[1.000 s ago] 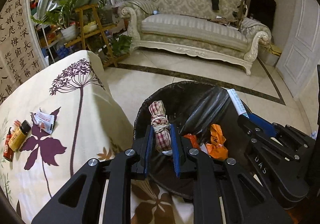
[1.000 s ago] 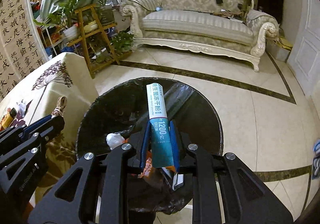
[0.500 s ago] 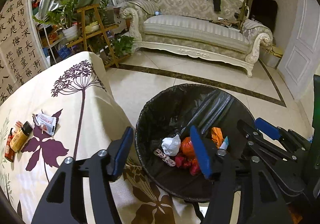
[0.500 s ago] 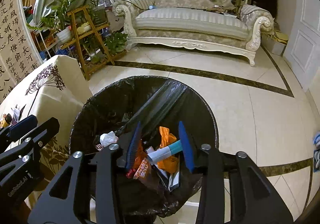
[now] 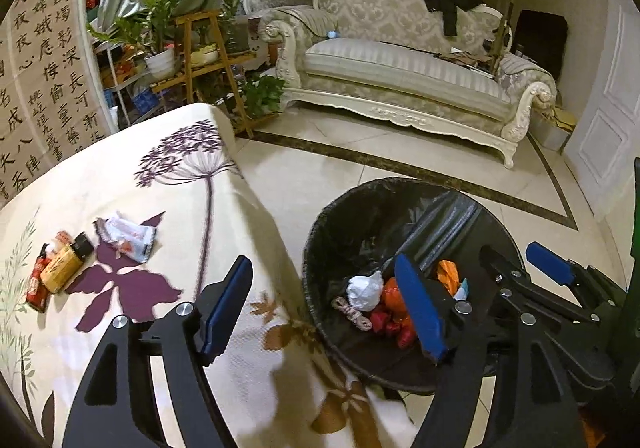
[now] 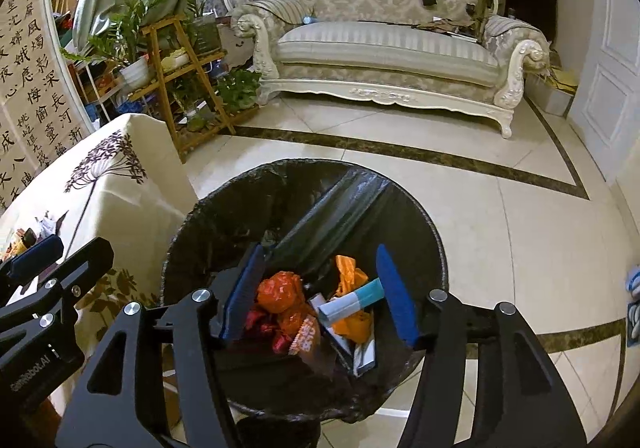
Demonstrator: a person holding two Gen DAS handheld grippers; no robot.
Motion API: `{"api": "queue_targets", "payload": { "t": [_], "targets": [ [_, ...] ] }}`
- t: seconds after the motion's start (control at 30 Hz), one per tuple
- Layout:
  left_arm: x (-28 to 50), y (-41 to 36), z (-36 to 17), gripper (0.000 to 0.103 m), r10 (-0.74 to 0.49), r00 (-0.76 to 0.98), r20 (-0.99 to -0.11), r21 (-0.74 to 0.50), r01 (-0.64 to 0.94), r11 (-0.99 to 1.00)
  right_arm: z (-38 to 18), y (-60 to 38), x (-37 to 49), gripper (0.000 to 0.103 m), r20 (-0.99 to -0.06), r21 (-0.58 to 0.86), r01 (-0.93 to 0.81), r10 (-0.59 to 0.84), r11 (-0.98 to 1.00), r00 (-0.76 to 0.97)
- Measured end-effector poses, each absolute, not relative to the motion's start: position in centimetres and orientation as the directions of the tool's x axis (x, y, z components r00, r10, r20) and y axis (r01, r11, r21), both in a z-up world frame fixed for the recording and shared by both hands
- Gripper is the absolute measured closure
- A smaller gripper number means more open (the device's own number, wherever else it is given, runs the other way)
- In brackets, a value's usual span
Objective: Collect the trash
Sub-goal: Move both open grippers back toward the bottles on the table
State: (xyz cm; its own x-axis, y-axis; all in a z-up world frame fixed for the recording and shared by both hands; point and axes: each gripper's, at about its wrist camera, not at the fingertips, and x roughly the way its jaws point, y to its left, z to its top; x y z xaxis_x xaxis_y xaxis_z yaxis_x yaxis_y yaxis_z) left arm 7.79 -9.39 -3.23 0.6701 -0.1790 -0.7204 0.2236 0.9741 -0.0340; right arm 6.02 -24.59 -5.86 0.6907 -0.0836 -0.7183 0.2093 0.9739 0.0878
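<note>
On the tablecloth (image 5: 120, 184) to your left lie a crumpled wrapper (image 5: 127, 235) and a small bottle (image 5: 66, 263): light, soft, pinch each across its middle. Your left gripper (image 5: 324, 306) and right gripper (image 6: 320, 288) have just been opening, empty, over the bin (image 6: 192, 224)

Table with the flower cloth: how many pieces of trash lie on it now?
3: a crumpled white wrapper, a yellow lighter left of it, and a red item beside the lighter. Others may be hidden out of frame.
</note>
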Motion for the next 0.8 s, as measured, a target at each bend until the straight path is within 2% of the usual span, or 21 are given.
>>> {"api": "queue_targets", "payload": {
  "t": [0.23, 0.8],
  "targets": [
    [6.9, -5.2, -2.5, 0.031, -0.127, 0.697, -0.705, -0.033, 0.147, 0.989, -4.8, -21.1, 6.3, 0.044, -0.709, 0.103, 0.128, -0.018, 0.986, 0.705],
    [4.6, 11.0, -2.6, 0.031, 0.121, 0.696, -0.708, -0.013, -0.185, 0.983, -3.5, -5.5, 8.0, 0.044, -0.710, 0.117, -0.198, 0.222, 0.973, 0.669]
  ]
}}
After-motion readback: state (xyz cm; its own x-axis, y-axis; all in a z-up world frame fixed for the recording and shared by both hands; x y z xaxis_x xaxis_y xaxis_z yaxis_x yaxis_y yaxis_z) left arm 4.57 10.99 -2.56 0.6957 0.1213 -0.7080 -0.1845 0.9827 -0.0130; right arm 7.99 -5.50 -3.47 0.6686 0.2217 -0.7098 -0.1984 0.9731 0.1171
